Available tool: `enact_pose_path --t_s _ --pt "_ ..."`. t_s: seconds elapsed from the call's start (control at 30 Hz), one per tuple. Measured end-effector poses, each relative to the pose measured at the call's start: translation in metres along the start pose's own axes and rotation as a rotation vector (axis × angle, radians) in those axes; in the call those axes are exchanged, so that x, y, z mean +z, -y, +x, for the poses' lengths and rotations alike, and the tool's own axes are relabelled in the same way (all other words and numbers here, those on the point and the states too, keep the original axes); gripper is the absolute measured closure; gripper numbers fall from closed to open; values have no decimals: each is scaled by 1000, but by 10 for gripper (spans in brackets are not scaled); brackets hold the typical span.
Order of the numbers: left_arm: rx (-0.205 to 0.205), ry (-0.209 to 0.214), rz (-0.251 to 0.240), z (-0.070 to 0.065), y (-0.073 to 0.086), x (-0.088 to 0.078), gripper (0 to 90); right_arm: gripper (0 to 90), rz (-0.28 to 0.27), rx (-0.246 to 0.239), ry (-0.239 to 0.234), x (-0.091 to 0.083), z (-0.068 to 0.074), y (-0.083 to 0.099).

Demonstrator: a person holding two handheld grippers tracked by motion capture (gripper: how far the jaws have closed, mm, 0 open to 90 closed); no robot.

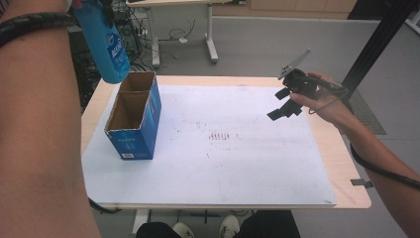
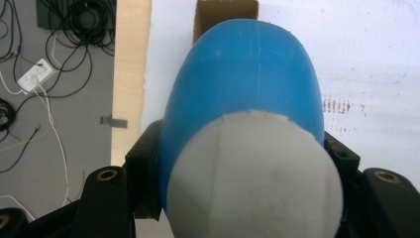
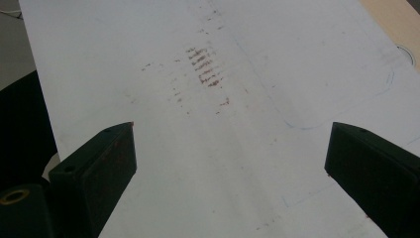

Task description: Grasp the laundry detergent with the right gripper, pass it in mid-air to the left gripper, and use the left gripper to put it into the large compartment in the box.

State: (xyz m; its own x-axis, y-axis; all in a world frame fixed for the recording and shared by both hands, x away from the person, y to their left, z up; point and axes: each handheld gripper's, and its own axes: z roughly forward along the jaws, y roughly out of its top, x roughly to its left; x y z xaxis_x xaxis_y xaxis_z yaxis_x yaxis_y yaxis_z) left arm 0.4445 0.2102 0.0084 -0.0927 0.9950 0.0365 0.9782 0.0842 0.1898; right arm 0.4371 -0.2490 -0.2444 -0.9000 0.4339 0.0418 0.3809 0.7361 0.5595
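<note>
A blue bottle (image 1: 106, 44) with a white cap (image 2: 252, 178) hangs upright in the air, base down, with my left gripper (image 2: 242, 163) shut on its upper body. Its base is just above the far end of a blue cardboard box (image 1: 133, 116), which stands open-topped with two compartments at the table's left. In the left gripper view the box (image 2: 225, 15) peeks out beyond the bottle's base. My right gripper (image 1: 282, 106) is held above the right part of the table. Its jaws stand wide open with nothing between them (image 3: 230, 144).
A white sheet (image 1: 223, 168) with reddish smudges (image 1: 223, 136) covers most of the wooden table (image 1: 354, 193). Cables (image 2: 74, 20) lie on the floor off the table's left edge. Another table's legs (image 1: 212, 47) stand farther back, and a black post (image 1: 379, 39) rises at the right.
</note>
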Motion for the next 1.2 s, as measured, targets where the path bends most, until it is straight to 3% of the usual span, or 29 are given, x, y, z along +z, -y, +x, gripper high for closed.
enact_pose_path --t_s 0.7,1.2 --pt "-31 16 14 16 0 30 372 54 20 -10 -8 4 1 -6" --pt "-47 22 28 22 4 69 372 55 30 -19 -7 6 4 -9"
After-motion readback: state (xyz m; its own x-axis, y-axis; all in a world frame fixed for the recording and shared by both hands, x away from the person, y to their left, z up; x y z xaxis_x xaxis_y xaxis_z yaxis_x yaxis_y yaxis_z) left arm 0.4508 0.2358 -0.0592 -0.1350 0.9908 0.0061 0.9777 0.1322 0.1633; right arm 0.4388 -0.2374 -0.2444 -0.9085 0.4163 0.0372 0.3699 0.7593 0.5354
